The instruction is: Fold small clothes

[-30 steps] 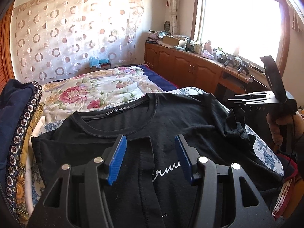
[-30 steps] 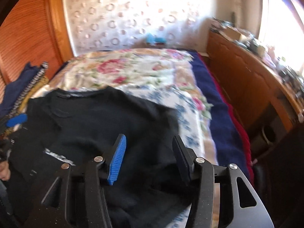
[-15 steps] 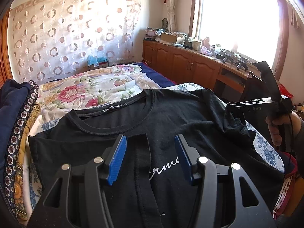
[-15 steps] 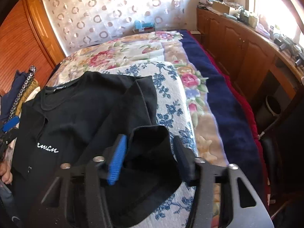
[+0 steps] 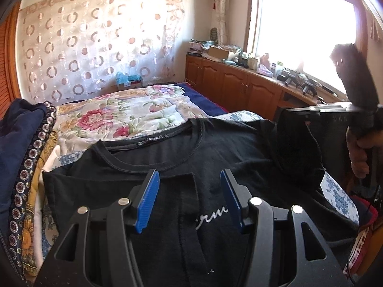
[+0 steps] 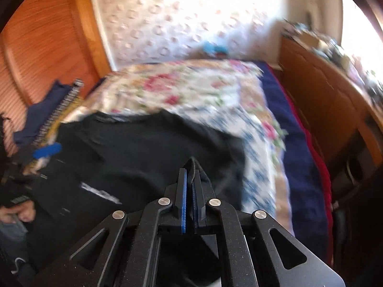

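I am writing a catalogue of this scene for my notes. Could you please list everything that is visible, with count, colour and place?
T-shirt: one, black with white script, flat on the bed, its right sleeve pinched and raised
Quilt: one, floral, behind the T-shirt
Blanket: one, navy, along the bed's window side
Clothes pile: one, navy and patterned, left of the T-shirt
Curtain: one, white with rings, far wall
Cabinets: one row, brown wood, cluttered top, under the window
Left gripper: black, blue pads, open over the T-shirt's chest
Right gripper: black, blue pads, shut on the sleeve
Hand: one, on the right gripper's handle
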### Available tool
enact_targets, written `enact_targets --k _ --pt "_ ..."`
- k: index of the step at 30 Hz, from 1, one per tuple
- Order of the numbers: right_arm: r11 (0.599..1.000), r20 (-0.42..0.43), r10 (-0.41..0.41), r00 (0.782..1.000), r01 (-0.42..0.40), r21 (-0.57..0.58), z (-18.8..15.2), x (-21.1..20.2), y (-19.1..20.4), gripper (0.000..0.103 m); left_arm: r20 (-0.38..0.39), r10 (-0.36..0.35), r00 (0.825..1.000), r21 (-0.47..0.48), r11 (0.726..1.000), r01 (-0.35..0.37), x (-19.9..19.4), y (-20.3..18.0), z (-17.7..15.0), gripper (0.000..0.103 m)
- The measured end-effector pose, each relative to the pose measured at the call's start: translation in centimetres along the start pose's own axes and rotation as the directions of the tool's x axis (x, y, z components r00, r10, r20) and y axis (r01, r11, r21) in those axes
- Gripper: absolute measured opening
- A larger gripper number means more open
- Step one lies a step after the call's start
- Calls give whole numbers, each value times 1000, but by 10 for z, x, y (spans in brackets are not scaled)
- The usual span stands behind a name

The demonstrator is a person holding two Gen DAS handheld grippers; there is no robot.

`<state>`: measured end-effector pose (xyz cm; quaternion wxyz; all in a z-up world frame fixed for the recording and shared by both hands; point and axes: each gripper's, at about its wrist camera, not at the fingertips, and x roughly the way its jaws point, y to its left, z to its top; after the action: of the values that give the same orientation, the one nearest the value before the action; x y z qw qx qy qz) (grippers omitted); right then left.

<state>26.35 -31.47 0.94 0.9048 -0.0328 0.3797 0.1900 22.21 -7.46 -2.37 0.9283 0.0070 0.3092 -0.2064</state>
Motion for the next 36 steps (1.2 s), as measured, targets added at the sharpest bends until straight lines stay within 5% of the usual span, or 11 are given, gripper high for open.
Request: enact_targets --k 4,7,9,10,22,26,30,36 --pt "990 6 105 994 -104 -90 33 20 49 1 24 13 1000 -28 1000 -12 -6 8 1 53" --pt "987 -8 88 996 -88 -132 46 40 72 6 20 22 1000 -44 999 -21 -5 13 0 53" --pt "992 -10 66 998 -67 -104 46 44 68 49 18 22 1000 -43 999 -21 -5 12 -1 53" --pt "995 3 61 998 -61 -80 43 41 61 52 18 22 1000 -42 999 -21 -4 12 0 53" --pt "995 -85 -94 992 96 15 -54 15 5 52 -18 1 1000 15 1000 -1 5 0 -5 53" --pt "994 -79 -104 991 105 13 -74 12 6 52 -66 -43 997 45 998 46 12 -16 -9 53" --pt "976 -106 -214 971 217 24 -93 16 -12 56 -119 -114 986 71 990 123 17 -38 -13 53" --pt "972 -106 -216 971 224 70 -116 12 -22 66 -204 -189 961 111 970 215 29 -76 -21 45"
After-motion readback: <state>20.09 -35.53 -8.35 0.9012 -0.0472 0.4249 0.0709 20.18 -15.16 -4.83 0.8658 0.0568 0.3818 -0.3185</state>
